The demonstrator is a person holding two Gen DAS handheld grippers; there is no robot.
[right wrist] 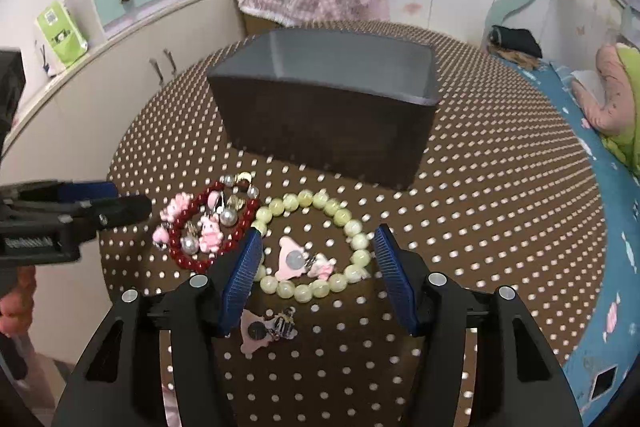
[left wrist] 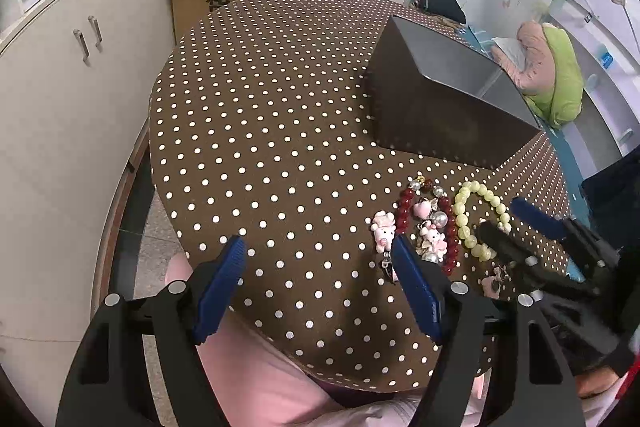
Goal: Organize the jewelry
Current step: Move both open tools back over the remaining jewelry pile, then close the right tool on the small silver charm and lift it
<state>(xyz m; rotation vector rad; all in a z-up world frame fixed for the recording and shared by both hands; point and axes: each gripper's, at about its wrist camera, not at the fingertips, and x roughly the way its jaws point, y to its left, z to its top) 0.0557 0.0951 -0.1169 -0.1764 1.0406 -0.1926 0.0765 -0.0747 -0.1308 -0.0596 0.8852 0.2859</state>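
Observation:
A pale green bead bracelet (right wrist: 352, 231) lies on the dotted table, with a pink charm (right wrist: 294, 259) inside its ring. My right gripper (right wrist: 318, 267) is open and straddles the bracelet just above it. A dark red bead bracelet (right wrist: 188, 257) with pearls and pink bunny charms (right wrist: 210, 233) lies to its left. Another pink charm (right wrist: 266, 331) lies nearer me. In the left wrist view the red bracelet (left wrist: 402, 213) and green bracelet (left wrist: 464, 215) lie right of my open, empty left gripper (left wrist: 320, 267). The right gripper (left wrist: 520, 227) shows over the green bracelet there.
A dark open box (right wrist: 332, 107) stands on the round brown polka-dot table (right wrist: 480, 227) behind the jewelry. A white cabinet (left wrist: 60, 107) stands left of the table. A bed with a blue sheet (right wrist: 600, 267) lies to the right.

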